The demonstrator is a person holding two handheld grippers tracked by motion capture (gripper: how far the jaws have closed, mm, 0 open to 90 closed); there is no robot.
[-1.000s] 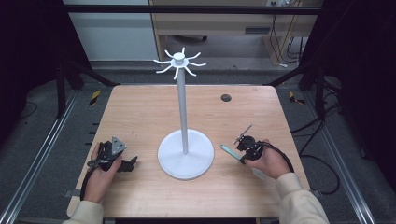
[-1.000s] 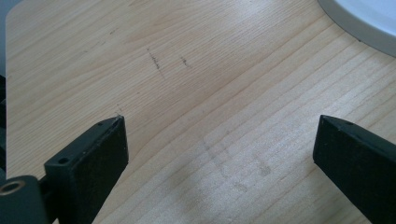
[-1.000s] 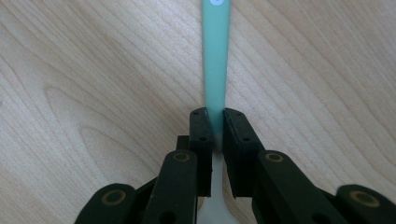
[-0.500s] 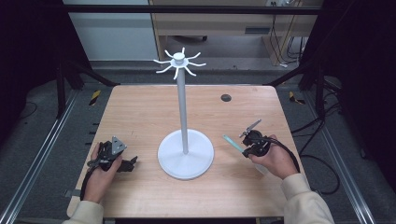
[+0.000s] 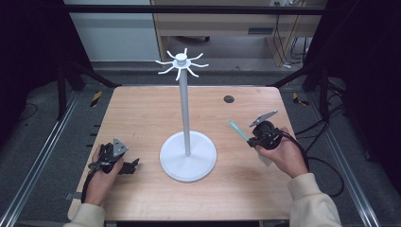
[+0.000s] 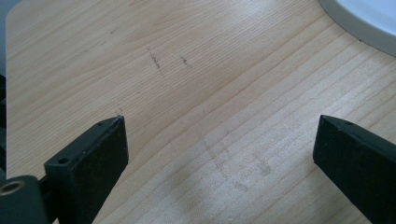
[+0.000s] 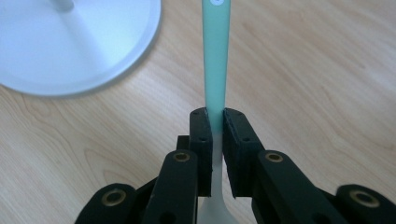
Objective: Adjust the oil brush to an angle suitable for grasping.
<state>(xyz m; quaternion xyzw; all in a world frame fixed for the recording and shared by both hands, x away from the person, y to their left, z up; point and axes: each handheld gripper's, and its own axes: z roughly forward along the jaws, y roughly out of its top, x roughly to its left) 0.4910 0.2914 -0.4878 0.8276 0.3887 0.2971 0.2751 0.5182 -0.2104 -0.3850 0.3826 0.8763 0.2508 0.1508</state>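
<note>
A tall white stand (image 5: 184, 109) with hook arms (image 5: 181, 61) at its top rises from a round base (image 5: 188, 156) at the table's middle. To its right, my right gripper (image 5: 253, 141) is shut on a utensil with a mint-green handle (image 5: 237, 130). The handle points up and left toward the stand. In the right gripper view the jaws (image 7: 217, 123) pinch the utensil (image 7: 215, 56) where green meets white, and the base (image 7: 79, 42) lies at upper left. My left gripper (image 5: 132, 165) rests low on the table left of the base. Its jaws (image 6: 219, 135) stand wide open over bare wood, with the base's rim (image 6: 369, 18) at upper right.
A small dark round grommet (image 5: 229, 99) sits in the wooden table (image 5: 142, 113) behind the right hand. Cables (image 5: 326, 165) trail off the table's right edge. Metal rails run along both sides of the table.
My right gripper has carried the utensil a little right and away from the stand's base, raising the handle's tip. The left gripper has stayed put.
</note>
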